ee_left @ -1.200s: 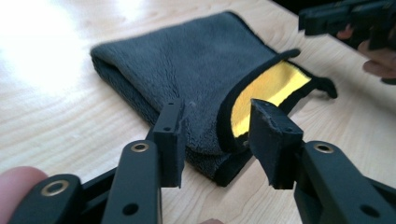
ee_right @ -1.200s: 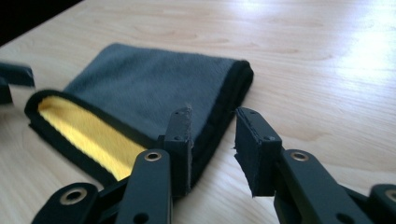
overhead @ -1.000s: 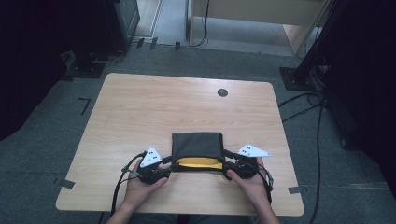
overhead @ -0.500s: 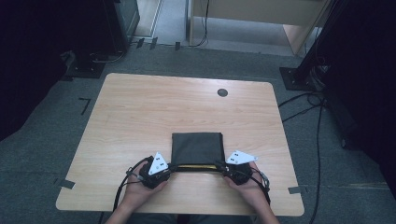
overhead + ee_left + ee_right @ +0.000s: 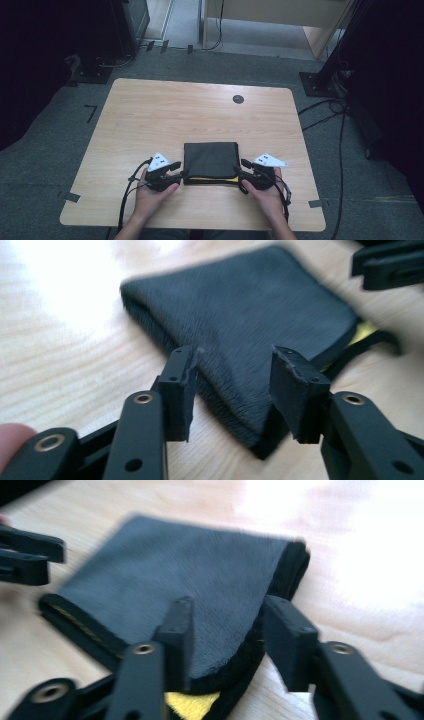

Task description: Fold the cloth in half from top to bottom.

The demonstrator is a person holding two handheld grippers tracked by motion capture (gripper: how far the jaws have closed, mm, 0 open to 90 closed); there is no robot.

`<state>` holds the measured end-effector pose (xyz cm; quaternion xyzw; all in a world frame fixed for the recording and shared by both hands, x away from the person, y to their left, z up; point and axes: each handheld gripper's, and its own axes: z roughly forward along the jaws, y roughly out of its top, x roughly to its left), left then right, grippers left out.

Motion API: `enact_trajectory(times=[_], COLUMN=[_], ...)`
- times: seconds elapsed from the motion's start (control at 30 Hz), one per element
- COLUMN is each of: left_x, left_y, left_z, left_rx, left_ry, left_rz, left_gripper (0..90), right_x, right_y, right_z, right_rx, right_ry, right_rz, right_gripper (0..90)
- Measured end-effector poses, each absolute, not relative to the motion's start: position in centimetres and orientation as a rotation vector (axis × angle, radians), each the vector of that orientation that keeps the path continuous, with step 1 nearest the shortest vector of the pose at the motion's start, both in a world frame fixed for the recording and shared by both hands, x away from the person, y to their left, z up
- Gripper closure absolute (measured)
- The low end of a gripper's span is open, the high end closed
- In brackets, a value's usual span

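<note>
Lying flat on the table — folded dark cloth, yellow edge peeking.

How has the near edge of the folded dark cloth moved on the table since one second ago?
Yes. The cloth lay lifted open then, its yellow inside showing wide; now it lies flat on the table, only a yellow sliver at the near edge, with both grippers' jaws just opened.

High view: dim, even light; the pale wooden tabletop is the brightest area, the upper left and right margins fall to near black; mild softness, faint shadows. Left gripper view: blown-out glare at upper left on the wood; the folded dark grey cloth is motion-blurred. Right gripper view: glare at upper right; cloth edges smeared, near black jaws soft.
</note>
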<state>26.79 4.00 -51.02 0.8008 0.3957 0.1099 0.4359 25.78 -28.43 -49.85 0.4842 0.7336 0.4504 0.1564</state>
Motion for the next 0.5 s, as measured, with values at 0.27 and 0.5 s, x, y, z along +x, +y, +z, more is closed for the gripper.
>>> enact_trajectory(times=[0.27,0.5], left_x=[25.8,26.6], left_y=[3.4,6.2], left_z=[-51.2,-50.3], left_rx=[2.105,2.009], left_ry=[0.934,1.117], left_rz=[0.421,0.387], left_gripper=[48.5,16.2], right_x=[25.8,25.4], right_y=[-28.2,-28.5], right_z=[-51.9,-50.1], right_rx=[1.397,1.426], right_ry=[2.187,2.100], right_rz=[1.138,1.196], right_gripper=[46.2,35.0])
